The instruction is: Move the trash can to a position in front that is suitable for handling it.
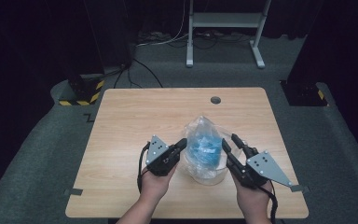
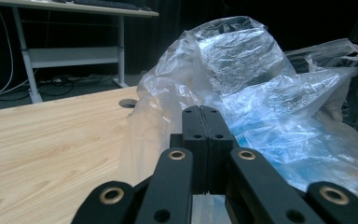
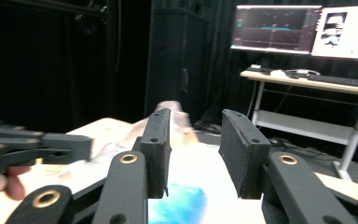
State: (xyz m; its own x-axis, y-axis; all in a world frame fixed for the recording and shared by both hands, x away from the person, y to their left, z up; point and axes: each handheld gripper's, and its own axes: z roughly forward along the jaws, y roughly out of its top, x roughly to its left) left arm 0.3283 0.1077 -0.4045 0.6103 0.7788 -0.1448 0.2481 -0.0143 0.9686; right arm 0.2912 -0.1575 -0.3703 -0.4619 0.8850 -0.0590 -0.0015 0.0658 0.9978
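Observation:
A clear plastic bag (image 1: pixel 206 147) with something blue inside lies near the middle of the wooden table (image 1: pixel 135 121). My left gripper (image 1: pixel 182 142) is at the bag's left side. In the left gripper view its jaws are pressed together (image 2: pixel 207 109) on the crinkled film of the bag (image 2: pixel 242 70), and a strip of film shows between the linkage below. My right gripper (image 1: pixel 230 141) is at the bag's right side, slightly raised. Its jaws (image 3: pixel 196 116) are apart with nothing pinched, and the blurred bag (image 3: pixel 182 200) lies beyond and below them.
A round cable hole (image 1: pixel 215 100) sits near the table's far edge. A white desk frame (image 1: pixel 223 28) and cables are on the floor beyond. Black stands with yellow-black tape (image 1: pixel 81 91) flank the table. Two lit monitors (image 3: pixel 303 30) stand on a desk in the background.

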